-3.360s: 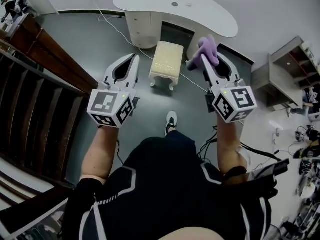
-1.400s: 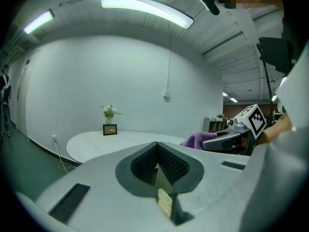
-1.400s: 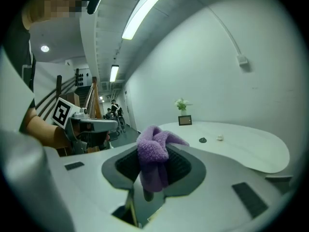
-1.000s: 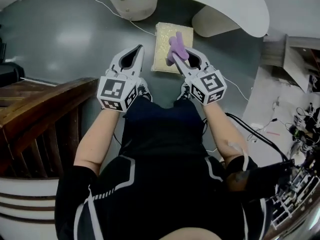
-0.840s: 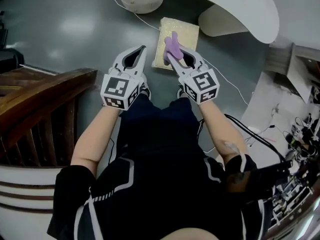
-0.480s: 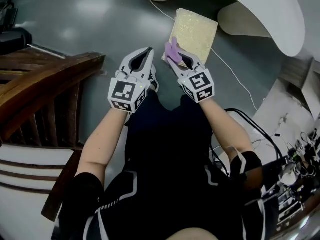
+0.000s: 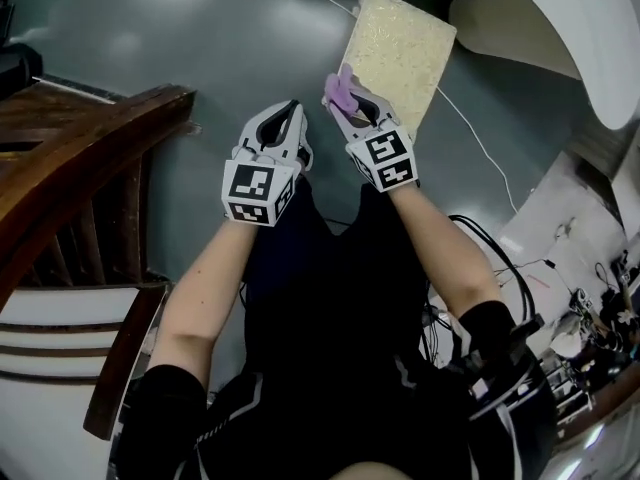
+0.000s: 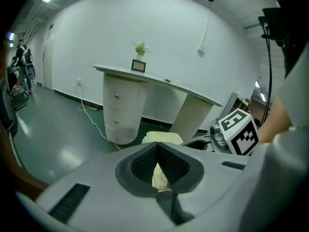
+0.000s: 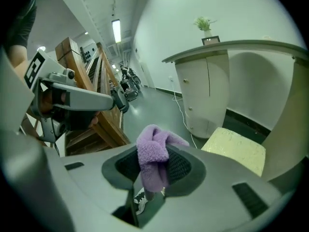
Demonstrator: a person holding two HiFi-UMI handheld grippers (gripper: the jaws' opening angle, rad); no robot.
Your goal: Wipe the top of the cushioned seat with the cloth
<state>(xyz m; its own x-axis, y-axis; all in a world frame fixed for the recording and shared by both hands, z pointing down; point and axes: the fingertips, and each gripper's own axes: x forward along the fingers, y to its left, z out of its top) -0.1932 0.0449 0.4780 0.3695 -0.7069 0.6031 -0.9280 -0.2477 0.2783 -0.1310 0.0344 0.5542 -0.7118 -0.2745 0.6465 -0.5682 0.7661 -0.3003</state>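
Note:
The cream cushioned seat (image 7: 397, 56) stands on the grey floor ahead of me, also seen as a pale cushion (image 9: 236, 149) in the right gripper view and past the jaws (image 8: 162, 137) in the left gripper view. My right gripper (image 7: 343, 96) is shut on a purple fleecy cloth (image 9: 154, 154), held at the seat's near left corner, above it. The cloth (image 7: 338, 90) bunches out over the jaw tips. My left gripper (image 7: 282, 115) is shut with nothing in it, left of the right one and short of the seat.
A white curved desk (image 7: 575, 28) with a round pedestal (image 8: 119, 109) stands behind the seat. A white cable (image 7: 480, 145) runs across the floor to the seat's right. Dark wooden stairs (image 7: 70, 158) lie at the left. Cluttered cables and gear (image 7: 590, 318) sit at the right.
I have walked up to the seat, which now lies right ahead of the grippers. My right gripper with the cloth has come over the seat's near left corner. The left gripper stays beside it.

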